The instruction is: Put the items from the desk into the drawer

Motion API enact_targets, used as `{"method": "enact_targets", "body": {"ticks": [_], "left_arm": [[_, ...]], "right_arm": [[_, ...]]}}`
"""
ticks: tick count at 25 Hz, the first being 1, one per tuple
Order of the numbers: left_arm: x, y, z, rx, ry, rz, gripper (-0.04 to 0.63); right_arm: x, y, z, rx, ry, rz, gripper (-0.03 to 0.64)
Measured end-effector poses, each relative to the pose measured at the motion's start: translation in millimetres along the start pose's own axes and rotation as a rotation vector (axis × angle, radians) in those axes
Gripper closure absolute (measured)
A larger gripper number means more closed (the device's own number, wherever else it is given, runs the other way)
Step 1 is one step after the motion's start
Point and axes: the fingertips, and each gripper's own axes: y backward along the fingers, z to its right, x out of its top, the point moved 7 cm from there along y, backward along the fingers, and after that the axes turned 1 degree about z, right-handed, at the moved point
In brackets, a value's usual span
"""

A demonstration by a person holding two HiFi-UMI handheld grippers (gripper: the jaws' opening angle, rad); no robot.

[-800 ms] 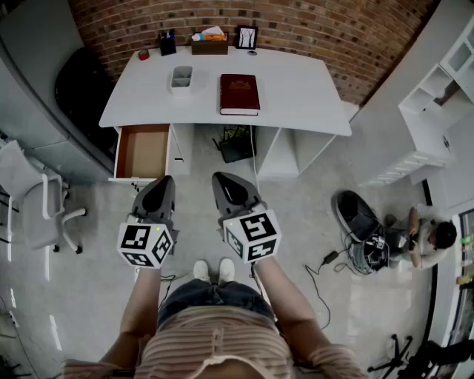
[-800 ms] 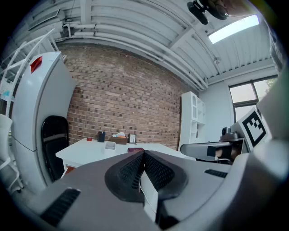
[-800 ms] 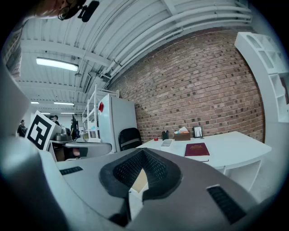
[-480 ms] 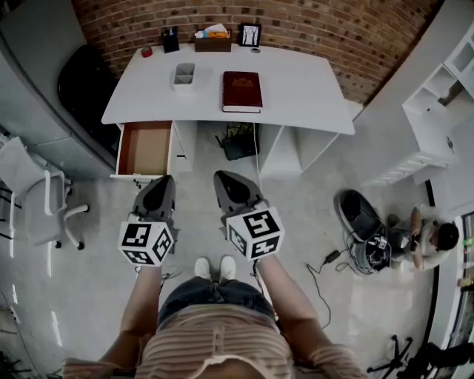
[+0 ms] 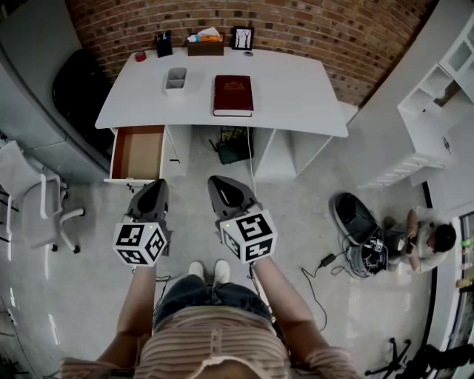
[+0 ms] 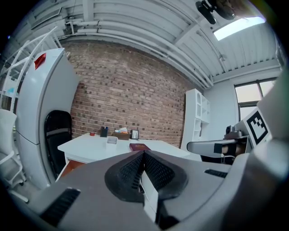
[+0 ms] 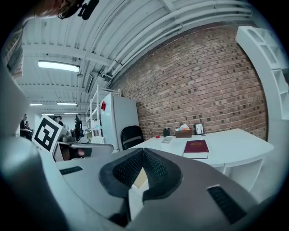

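the person stands well back from the desk (image 5: 296, 96), facing it, white shoes (image 5: 207, 271) on the grey floor. both tools are held out side by side towards the desk, apart from each other and nearly level. the left gripper (image 5: 154, 186) has its jaws pressed together with nothing between them. the right gripper (image 5: 217, 183) is the same: its ribbed pads meet at the tip and it is empty.

on the near left side of the desk, the drawer (image 5: 138, 152) is pulled out, its brown inside bare. under the middle of the desk sits a black bag (image 5: 233, 144) with cables.

on the desk top, the dark red book (image 5: 233, 95) lies flat near the centre. to its left, well apart from it, stands a small pale tray (image 5: 175, 78).

along the far edge of the desk, by the brick wall (image 5: 311, 22), runs a row. from the left it holds a small red thing (image 5: 141, 56), a dark pen holder (image 5: 164, 44), a brown tissue box (image 5: 205, 44) and a picture frame (image 5: 242, 38).

left of the desk stands a black chair (image 5: 74, 89), and nearer, a white office chair (image 5: 41, 200). right of the desk is a white shelf unit (image 5: 437, 118). nearer on that side another person (image 5: 426, 238) sits on the floor by a dark bag (image 5: 355, 216).
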Motion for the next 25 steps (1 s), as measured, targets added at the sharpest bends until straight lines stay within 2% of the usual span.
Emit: {"method": "enact_targets", "body": {"ticks": [10,15,19,25], "left_arm": [[7,-13,8,0.063,-0.019,0.01,0.586],[14,-21,4,0.09,-0.041,0.013,0.586],[20,-37,-4,0.098,-0.061,0.009,0.586],[28,-68,-29,0.09,-0.048,-0.013,0.586]], "right_arm": [[3,9,39,-0.061,-0.038,-0.004,0.6],[12,2,50,-0.05,-0.048,0.021,0.6],[18,-10,62,-0.057,-0.056,0.027,0.6],[21,-43,72,-0.066,-0.057,-0.01,0.6]]}}
